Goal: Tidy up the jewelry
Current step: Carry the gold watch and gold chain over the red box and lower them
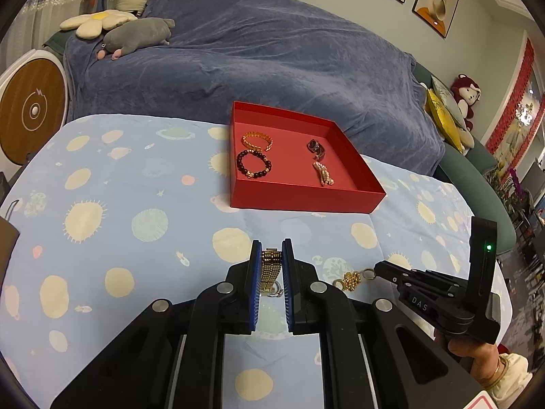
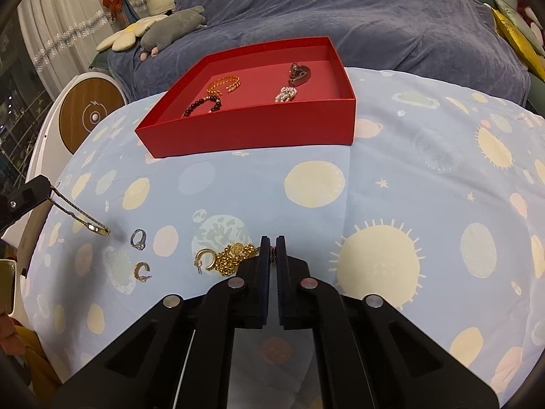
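left wrist view: the left gripper (image 1: 271,266) is clamped on a gold mesh bracelet (image 1: 270,267), which hangs between its blue pads just above the patterned blue tablecloth (image 1: 112,197), with a silver ring (image 1: 276,291) below it. the red tray (image 1: 306,201) beyond already holds four pieces: a gold chain bracelet (image 1: 257,139), a dark bead bracelet (image 1: 253,163), a dark ring-like piece (image 1: 316,147) and a pearl piece (image 1: 323,173). to the right, the right gripper (image 1: 374,270) reaches a gold bead cluster (image 1: 351,279); contact there is too small to judge. right wrist view: the right gripper's (image 2: 271,248) jaws are drawn together at the edge of the gold bead cluster (image 2: 231,259); a strand appears nipped between them, but the fingers hide the grip. loose on the cloth remain a gold hoop earring (image 2: 204,259), a second small hoop (image 2: 142,270) and the silver ring (image 2: 139,238). the mesh bracelet (image 2: 81,216) dangles at the left; its gripper is cut off by the frame. judged roughly half done.
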The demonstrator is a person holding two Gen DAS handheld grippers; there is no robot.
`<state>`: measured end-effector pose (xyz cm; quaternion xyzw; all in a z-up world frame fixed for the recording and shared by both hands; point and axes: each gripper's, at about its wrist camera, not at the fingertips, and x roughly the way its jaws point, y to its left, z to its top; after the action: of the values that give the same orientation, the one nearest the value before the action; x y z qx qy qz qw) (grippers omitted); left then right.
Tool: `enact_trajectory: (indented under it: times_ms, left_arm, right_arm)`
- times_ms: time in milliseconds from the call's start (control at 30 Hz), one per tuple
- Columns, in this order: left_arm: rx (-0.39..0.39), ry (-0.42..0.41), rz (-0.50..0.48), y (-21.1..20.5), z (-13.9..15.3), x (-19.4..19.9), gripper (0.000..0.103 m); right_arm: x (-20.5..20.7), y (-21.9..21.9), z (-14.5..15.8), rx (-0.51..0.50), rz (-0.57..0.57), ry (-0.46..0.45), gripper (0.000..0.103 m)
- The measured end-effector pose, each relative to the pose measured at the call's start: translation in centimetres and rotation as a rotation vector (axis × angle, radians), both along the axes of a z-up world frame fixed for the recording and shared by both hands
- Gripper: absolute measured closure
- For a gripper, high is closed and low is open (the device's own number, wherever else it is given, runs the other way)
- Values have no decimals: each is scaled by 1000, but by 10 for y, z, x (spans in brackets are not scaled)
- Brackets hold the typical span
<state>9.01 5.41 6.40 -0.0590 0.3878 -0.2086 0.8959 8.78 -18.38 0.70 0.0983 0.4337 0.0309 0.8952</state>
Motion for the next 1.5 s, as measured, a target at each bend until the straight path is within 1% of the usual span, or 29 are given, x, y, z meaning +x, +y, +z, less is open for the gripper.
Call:
enact_trajectory:
  times_ms: [200,400,467,600,700,767,867,933,1067,1200,1300,1433,1500]
  left_arm:
    - [-4,-15,-8,-7,13,1,94]
    - [7,-68,-45,-27,48,12,94]
    - [8,-86,-64,-37,63,23,94]
    - [-5,-122,-84,-60,90,59,94]
    - [-16,-125,-87,-78,95,93,94]
    - [-24,-117,-84,-91,91,118,94]
    - [-42,-72,-87,-107,75,154,94]
    - [-31,-53,-85,-119,62,173,94]
    - [9,-9,-98,-141,29,203,94]
    - [31,42,-82,-151,-2,223,94]
    - [44,64,-74,-153,-17,232,94]
    - [71,75,-68,-153,-26,237,94]
    - [74,66,-67,-152,-25,237,90]
  right_arm:
    - [-8,0,22,19,19,-38,101]
    - [-9,-5,59,43,36,-90,101]
    - [0,-9,71,53,38,-102,101]
    - [32,-21,91,53,23,-131,101]
    - [70,-31,96,49,-1,-136,101]
    - [95,-38,92,55,-18,-123,101]
    - [132,-43,79,40,-27,-99,101]
    - [153,-43,66,31,-25,-76,101]
    - [188,-47,36,48,-48,-21,101]
    - [204,-43,17,9,-46,6,101]
    - [209,-41,8,-19,-42,19,101]
    - [211,-45,4,-34,-53,11,98]
    - [210,-47,5,-30,-57,2,98]
